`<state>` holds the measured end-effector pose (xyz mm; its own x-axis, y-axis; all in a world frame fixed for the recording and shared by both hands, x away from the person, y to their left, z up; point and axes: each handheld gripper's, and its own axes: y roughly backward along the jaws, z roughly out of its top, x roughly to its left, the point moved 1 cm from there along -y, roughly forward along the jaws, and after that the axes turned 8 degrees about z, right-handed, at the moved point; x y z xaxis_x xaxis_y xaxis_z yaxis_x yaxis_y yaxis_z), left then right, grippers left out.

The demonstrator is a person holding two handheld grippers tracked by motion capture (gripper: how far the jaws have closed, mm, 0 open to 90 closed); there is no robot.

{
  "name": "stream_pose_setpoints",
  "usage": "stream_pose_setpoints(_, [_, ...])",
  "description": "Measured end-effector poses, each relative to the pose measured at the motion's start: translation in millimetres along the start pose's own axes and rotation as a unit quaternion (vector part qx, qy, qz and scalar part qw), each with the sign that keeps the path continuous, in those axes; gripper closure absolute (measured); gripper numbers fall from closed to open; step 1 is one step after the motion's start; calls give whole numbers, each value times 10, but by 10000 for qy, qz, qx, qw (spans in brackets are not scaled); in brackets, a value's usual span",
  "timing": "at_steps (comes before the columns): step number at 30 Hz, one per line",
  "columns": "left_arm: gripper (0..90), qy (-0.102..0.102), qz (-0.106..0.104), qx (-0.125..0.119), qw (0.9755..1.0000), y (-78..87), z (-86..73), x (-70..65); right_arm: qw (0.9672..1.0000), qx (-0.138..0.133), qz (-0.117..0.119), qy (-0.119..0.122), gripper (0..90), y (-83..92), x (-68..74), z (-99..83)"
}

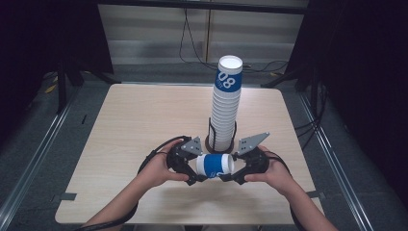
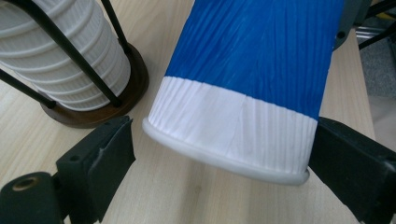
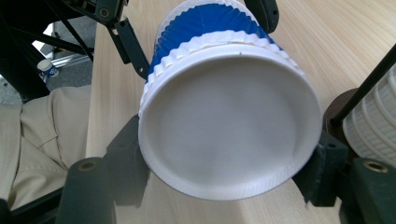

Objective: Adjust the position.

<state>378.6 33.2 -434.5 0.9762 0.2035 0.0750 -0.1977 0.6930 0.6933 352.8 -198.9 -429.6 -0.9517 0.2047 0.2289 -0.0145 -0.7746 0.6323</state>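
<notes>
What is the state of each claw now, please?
Left claw: open; a gap shows beside the rim of the blue-and-white paper cup.
Right claw: closed on the paper cup's bottom end.

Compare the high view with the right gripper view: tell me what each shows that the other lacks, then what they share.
High view alone: the whole cup stack up to its top cup printed 08, the table's edges, both hands, and the left gripper and right gripper at opposite ends of the blue-and-white cup lying sideways.

Right gripper view alone: the cup's white base end close up, with a jaw pressed against each side, and a beige trouser leg.

Both: the cup, the wooden tabletop, the stack's dark wire holder.
</notes>
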Motion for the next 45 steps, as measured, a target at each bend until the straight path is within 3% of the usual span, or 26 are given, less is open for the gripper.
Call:
stream_pose_setpoints(13, [147,-176,-87,-21,9998,-4,40,-20,10000,-17,49,69,305,9,13,44])
stream_pose_setpoints(19, [167,-283,-51,157,9995,16,63,-33,9999,3,65,86,307,-8,12,42])
stream_pose_setpoints(28, [179,-255,-48,303,9992,51,83,-48,9999,0,98,77,302,-32,20,41])
stream_pose_setpoints(40, [186,-324,-64,504,9982,79,101,-53,9996,227,-40,179,202,-39,21,44])
stream_pose_setpoints(45, [186,-308,-77,629,9975,81,97,-50,9982,549,-113,209,184,-46,35,67])
